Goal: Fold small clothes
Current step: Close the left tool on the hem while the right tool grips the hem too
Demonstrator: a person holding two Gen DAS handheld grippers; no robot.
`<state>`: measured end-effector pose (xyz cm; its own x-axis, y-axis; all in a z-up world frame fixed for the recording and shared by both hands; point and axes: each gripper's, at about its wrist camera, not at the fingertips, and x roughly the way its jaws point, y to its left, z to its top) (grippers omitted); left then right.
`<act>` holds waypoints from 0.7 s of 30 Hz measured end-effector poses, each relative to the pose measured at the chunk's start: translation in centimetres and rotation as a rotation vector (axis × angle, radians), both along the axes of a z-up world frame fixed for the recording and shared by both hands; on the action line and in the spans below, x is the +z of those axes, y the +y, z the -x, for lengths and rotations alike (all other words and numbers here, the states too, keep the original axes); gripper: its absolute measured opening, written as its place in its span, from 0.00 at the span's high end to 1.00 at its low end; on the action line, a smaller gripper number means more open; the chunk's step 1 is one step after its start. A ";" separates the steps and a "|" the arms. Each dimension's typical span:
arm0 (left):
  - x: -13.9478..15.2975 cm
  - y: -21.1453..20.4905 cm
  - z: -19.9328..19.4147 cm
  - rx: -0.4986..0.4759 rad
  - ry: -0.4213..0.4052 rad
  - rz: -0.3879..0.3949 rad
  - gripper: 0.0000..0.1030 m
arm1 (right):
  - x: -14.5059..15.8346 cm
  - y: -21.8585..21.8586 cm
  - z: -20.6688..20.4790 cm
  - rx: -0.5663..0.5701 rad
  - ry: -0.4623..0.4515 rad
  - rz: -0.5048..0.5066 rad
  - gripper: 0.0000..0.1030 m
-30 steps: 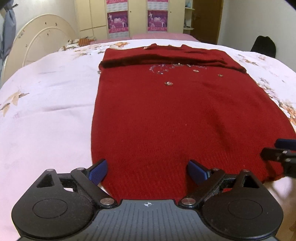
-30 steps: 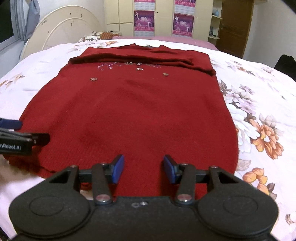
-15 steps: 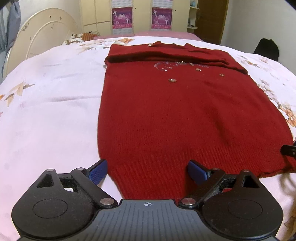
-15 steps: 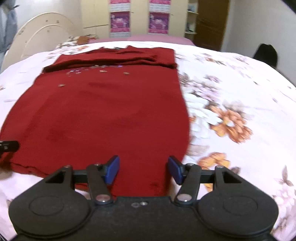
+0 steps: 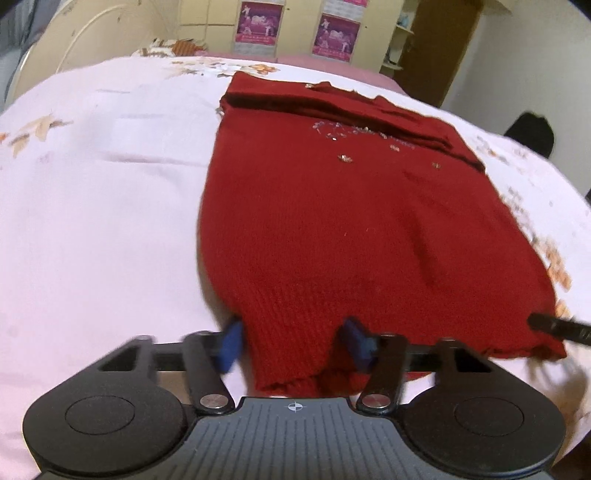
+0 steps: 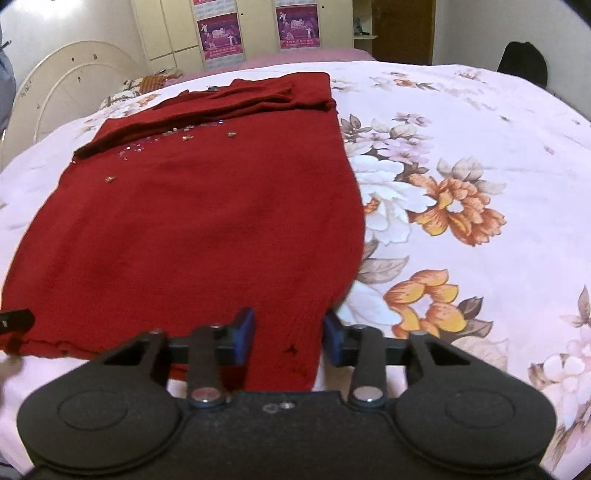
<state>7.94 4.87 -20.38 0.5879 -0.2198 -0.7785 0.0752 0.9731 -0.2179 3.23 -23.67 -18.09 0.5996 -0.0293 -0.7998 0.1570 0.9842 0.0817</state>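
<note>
A dark red knit sweater [image 5: 332, 206] with small sequins near its far end lies flat on the bed, its sleeves folded across the top; it also shows in the right wrist view [image 6: 199, 229]. My left gripper [image 5: 291, 341] is open, its blue pads on either side of the near-left corner of the hem. My right gripper [image 6: 288, 336] is open, its blue pads astride the near-right corner of the hem. Each gripper's tip shows at the edge of the other's view.
The bed has a pale pink floral sheet [image 6: 461, 192] with bare sheet left of the sweater [image 5: 96, 206]. A white headboard [image 6: 70, 85], cream wardrobes with posters [image 6: 258, 29], a brown door [image 6: 402, 29] and a dark bag [image 6: 524, 62] stand beyond.
Both grippers moved outward and forward to the sweater's near hem corners; the hem now sits between each pair of pads. The left jaws have narrowed. The hem is slightly bunched at the left gripper.
</note>
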 end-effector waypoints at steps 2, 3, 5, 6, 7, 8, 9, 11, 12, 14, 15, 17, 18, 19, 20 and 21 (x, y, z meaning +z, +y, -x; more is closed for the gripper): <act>-0.1 0.5 -0.3 0.013 0.016 0.043 0.68 | 0.1 0.1 0.0 0.006 0.000 -0.027 0.78; -0.2 0.6 -0.4 0.015 0.023 0.053 0.68 | 0.1 0.2 0.0 0.012 0.000 -0.025 0.78; -0.3 0.7 -0.5 0.001 0.025 0.053 0.68 | 0.0 0.3 -0.2 0.022 0.005 -0.016 0.77; -0.2 0.8 -0.5 0.000 0.029 0.057 0.68 | 0.0 0.1 -0.2 0.020 0.005 -0.014 0.73; -0.2 0.9 -0.5 -0.002 0.032 0.061 0.68 | 0.1 0.0 -0.3 0.013 0.005 -0.015 0.72; -0.2 1.0 -0.4 -0.006 0.032 0.064 0.68 | 0.2 -0.2 -0.3 0.010 0.009 -0.019 0.72; -0.2 1.0 -0.4 -0.011 0.032 0.065 0.68 | 0.2 -0.3 -0.3 0.012 0.014 -0.019 0.72; -0.2 1.2 -0.3 -0.017 0.034 0.070 0.68 | 0.1 -0.4 -0.2 0.014 0.026 -0.015 0.72; -0.2 1.2 -0.4 -0.021 0.036 0.072 0.68 | 0.1 -0.4 -0.2 0.010 0.028 -0.019 0.71; -0.3 1.3 -0.6 -0.027 0.036 0.070 0.77 | 0.1 -0.6 -0.2 -0.002 0.034 -0.030 0.70; -0.4 1.4 -0.8 -0.026 0.037 0.076 0.80 | -0.1 -0.6 -0.3 -0.001 0.040 -0.030 0.70; -0.3 1.5 -1.0 -0.021 0.041 0.092 0.87 | 0.0 -0.4 -0.5 0.002 0.049 -0.034 0.77; -0.2 1.6 -1.1 -0.022 0.039 0.099 0.94 | 0.1 -0.5 -0.6 0.012 0.052 -0.060 0.88; -0.1 1.6 -1.2 -0.023 0.036 0.104 0.95 | 0.3 -0.5 -0.6 0.018 0.055 -0.084 0.94; 0.1 1.6 -1.3 -0.027 0.031 0.112 0.95 | 0.4 -0.6 -0.7 0.020 0.058 -0.101 0.94; 0.4 1.6 -1.4 -0.038 0.023 0.116 0.95 | 0.5 -0.6 -0.7 0.024 0.057 -0.111 0.94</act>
<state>9.38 6.43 -20.03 0.5595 -0.3314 -0.7597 0.1053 0.9376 -0.3314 3.97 -24.27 -17.61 0.5522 0.0755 -0.8303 0.1410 0.9731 0.1823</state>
